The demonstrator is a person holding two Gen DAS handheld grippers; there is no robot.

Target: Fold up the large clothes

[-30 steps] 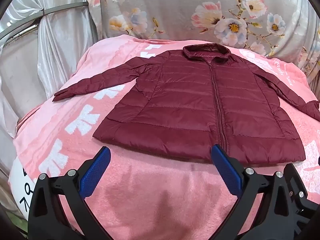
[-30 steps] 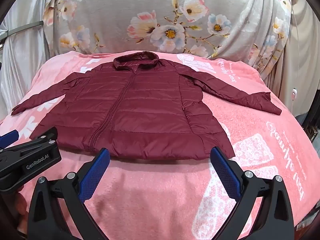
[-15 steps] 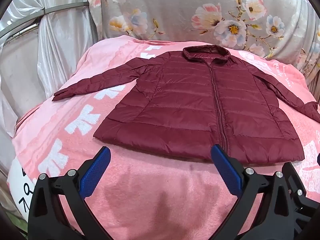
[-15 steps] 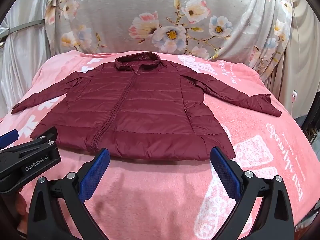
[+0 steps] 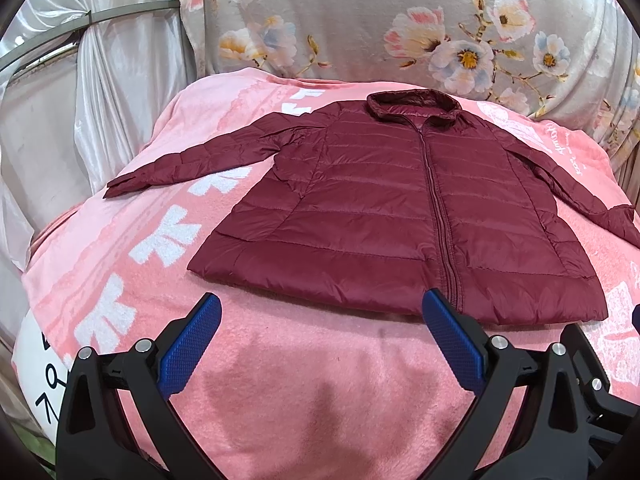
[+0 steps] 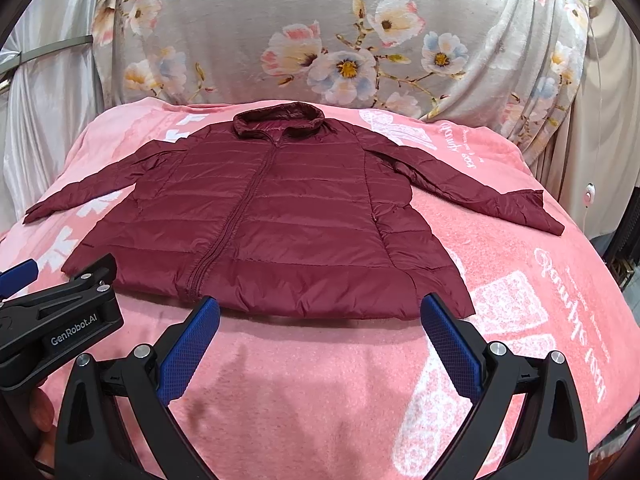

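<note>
A dark red quilted jacket [image 5: 384, 208] [image 6: 272, 220] lies flat and zipped on a pink blanket, collar at the far end, both sleeves spread outward. My left gripper [image 5: 320, 304] hovers open just before the hem, left of the zipper. My right gripper [image 6: 320, 306] stands open before the hem's right half. Neither holds anything. In the right wrist view the left gripper's black body [image 6: 60, 320] shows at the left edge. The left sleeve cuff [image 5: 120, 186] reaches the blanket's left side; the right cuff [image 6: 548, 216] lies near the right side.
The pink blanket [image 5: 280, 400] with white print covers a raised surface that drops off at left and right. A floral grey drape [image 6: 360, 40] hangs behind. Silvery curtain and a metal rail [image 5: 80, 24] stand at left. Bare blanket lies between grippers and hem.
Both grippers have drifted slightly; the jacket sits a touch farther and higher in both views. Jaws stay open, jacket untouched.
</note>
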